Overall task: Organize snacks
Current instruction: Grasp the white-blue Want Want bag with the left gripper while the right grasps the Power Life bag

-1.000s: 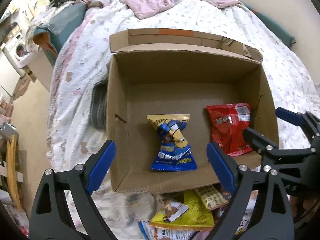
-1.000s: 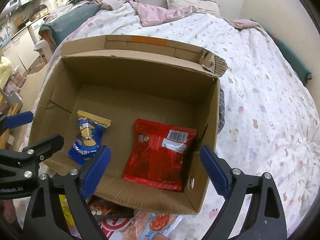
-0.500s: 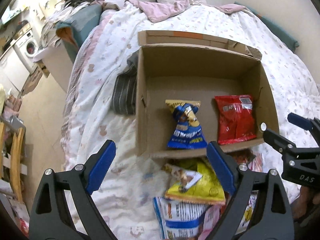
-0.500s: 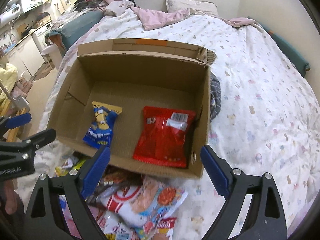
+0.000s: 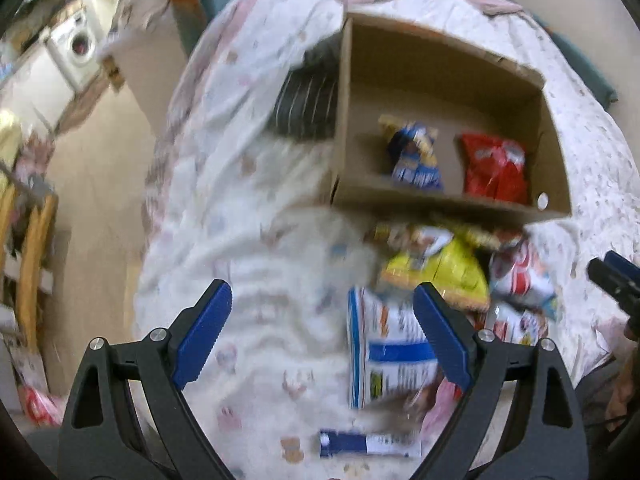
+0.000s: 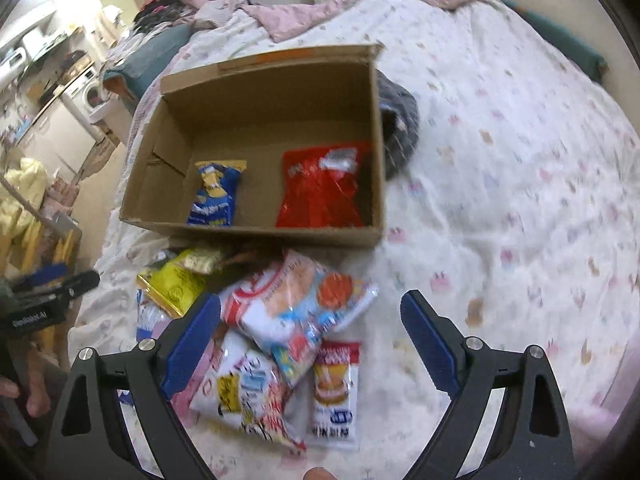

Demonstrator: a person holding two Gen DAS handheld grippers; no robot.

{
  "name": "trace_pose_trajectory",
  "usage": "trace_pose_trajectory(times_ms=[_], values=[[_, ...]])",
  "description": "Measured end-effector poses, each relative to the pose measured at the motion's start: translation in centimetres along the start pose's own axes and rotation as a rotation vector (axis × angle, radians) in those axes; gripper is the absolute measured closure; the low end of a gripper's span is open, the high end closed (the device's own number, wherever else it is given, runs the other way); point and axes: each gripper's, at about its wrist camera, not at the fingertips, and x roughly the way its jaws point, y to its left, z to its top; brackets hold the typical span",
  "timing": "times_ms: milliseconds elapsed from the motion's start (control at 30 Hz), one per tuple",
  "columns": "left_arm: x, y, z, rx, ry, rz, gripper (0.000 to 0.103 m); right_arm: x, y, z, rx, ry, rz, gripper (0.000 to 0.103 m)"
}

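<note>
An open cardboard box (image 6: 168, 120) (image 5: 344, 128) stands on the bed. Inside lie a blue snack bag (image 6: 214, 196) (image 5: 416, 156) and a red snack bag (image 6: 322, 186) (image 5: 494, 168). In front of the box is a pile of loose snacks: a yellow bag (image 6: 176, 284) (image 5: 440, 272), a white and red bag (image 6: 296, 300) (image 5: 520, 276), a white and blue bag (image 5: 388, 344) and a small pouch (image 6: 334, 394). My left gripper (image 5: 322, 336) hangs open over bare bedding left of the pile. My right gripper (image 6: 310, 344) is open above the pile, holding nothing.
The bed carries a white patterned quilt (image 6: 500, 184). Dark striped fabric (image 5: 304, 104) (image 6: 398, 120) lies at the box's side. A small blue and white packet (image 5: 368, 442) sits near my left gripper. Beyond the bed's left edge are floor, a washing machine (image 5: 80, 46) and wooden chairs (image 5: 28, 240).
Both grippers have drawn back from over the box toward the near side of the bed. The snack pile in front of the box has come into full view. Both stayed open.
</note>
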Motion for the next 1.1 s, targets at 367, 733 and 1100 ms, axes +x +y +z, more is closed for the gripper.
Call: trace_pose_trajectory(times_ms=[367, 733, 1100], values=[[5.4, -0.8, -2.5, -0.077, 0.215, -0.102, 0.013, -0.2, -4.0, -2.2, 0.160, 0.038, 0.004, 0.009], [5.2, -3.6, -2.7, -0.058, 0.227, -0.165, 0.013, -0.3, -5.4, -2.7, 0.172, 0.050, -0.013, 0.009], [9.0, -6.8, -4.0, -0.013, 0.343, -0.176, 0.015, 0.4, -4.8, -2.3, 0.154, 0.064, -0.004, 0.009]])
